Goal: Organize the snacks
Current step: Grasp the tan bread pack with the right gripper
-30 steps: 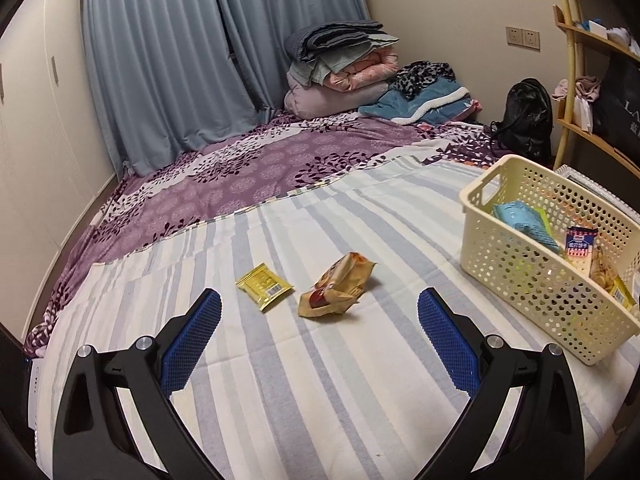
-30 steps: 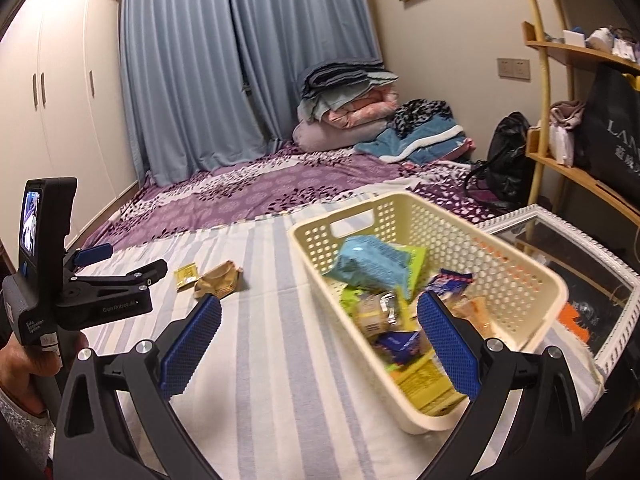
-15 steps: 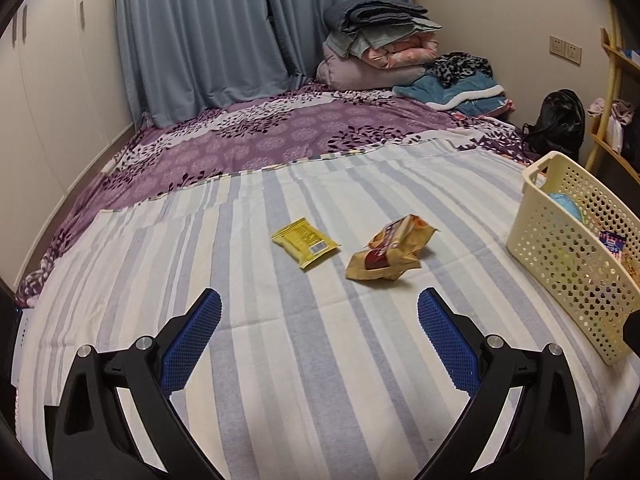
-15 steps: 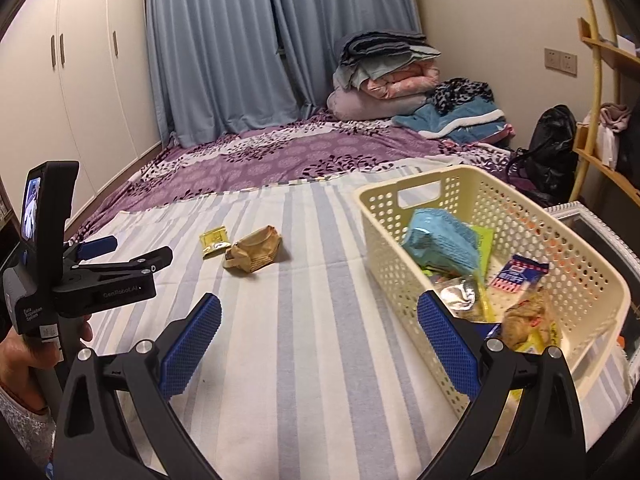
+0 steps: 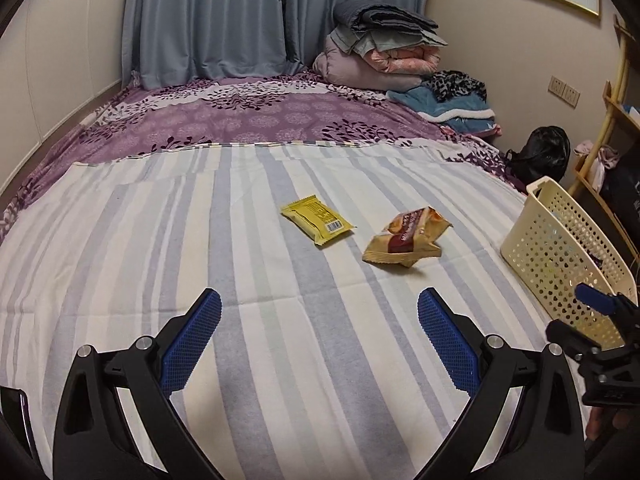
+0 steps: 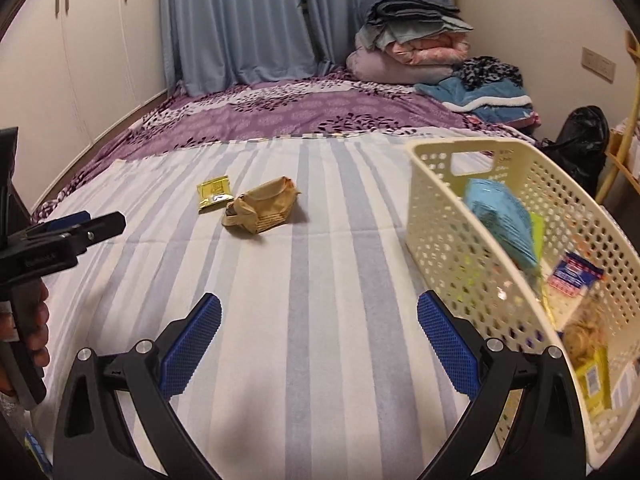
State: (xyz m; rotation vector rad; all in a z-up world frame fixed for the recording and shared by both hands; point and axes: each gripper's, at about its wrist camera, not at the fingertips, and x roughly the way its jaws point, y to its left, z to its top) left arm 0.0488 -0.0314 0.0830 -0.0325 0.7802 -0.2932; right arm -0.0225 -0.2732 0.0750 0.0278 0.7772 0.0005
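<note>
A yellow snack packet (image 5: 317,220) and a tan and red snack bag (image 5: 407,237) lie side by side on the striped bedsheet, ahead of my left gripper (image 5: 319,316), which is open and empty. Both also show in the right wrist view, the yellow packet (image 6: 214,193) left of the tan bag (image 6: 262,210). My right gripper (image 6: 318,316) is open and empty, just left of the cream perforated basket (image 6: 448,236), which holds several snack packets, among them a light blue bag (image 6: 502,218). The basket sits at the right edge in the left wrist view (image 5: 560,256).
Folded quilts and clothes (image 5: 384,54) are piled at the far end of the bed by the blue curtains (image 5: 224,20). A black bag (image 6: 582,140) and a wooden shelf (image 5: 612,128) stand at the right. White wardrobes (image 6: 80,52) line the left wall.
Both grippers have swung left and moved nearer the bed. The two loose snacks now sit more centred ahead of the left gripper, and the basket has slid toward the right edge of both views.
</note>
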